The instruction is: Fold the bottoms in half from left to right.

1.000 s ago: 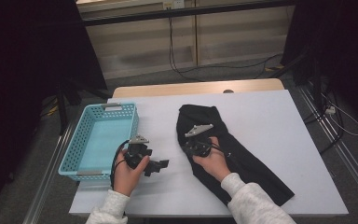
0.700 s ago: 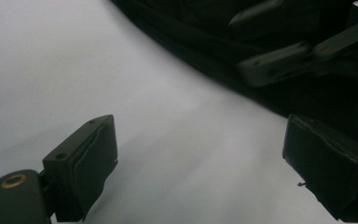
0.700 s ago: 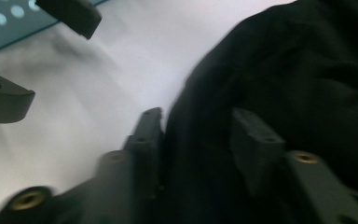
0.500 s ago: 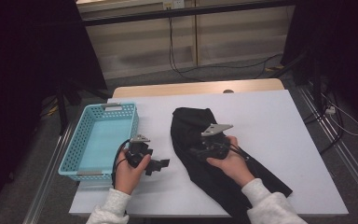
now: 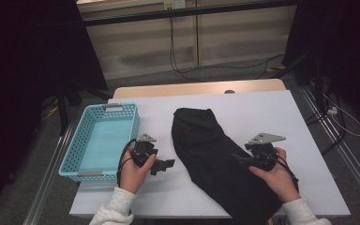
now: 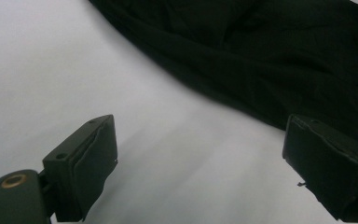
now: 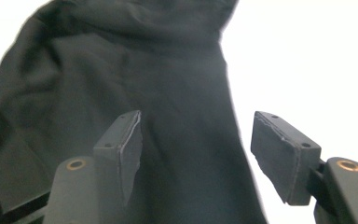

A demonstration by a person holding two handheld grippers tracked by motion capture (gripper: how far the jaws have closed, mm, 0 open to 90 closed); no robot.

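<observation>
A black garment (image 5: pixel 215 154) lies crumpled on the white table (image 5: pixel 262 112), running from the middle toward the near right edge. My right gripper (image 5: pixel 239 160) hovers over the garment's right side, pointing left. In the right gripper view its jaws (image 7: pixel 196 133) have just been opening and stand apart, with the dark cloth (image 7: pixel 121 70) below them and nothing pinched. My left gripper (image 5: pixel 165 165) rests on the table just left of the garment, pointing at it. Its jaws (image 6: pixel 200 140) are wide open over bare table, with the cloth's edge (image 6: pixel 261 60) a little ahead.
A light blue mesh basket (image 5: pixel 79 145) stands on the table's left edge beside my left hand. Bare white table lies beyond and to the right of the garment. Cables run over the floor behind the table.
My right hand has moved to the right across the garment and its jaws have gone from shut to open. The garment's far end now lies wider. The left gripper has stayed put.
</observation>
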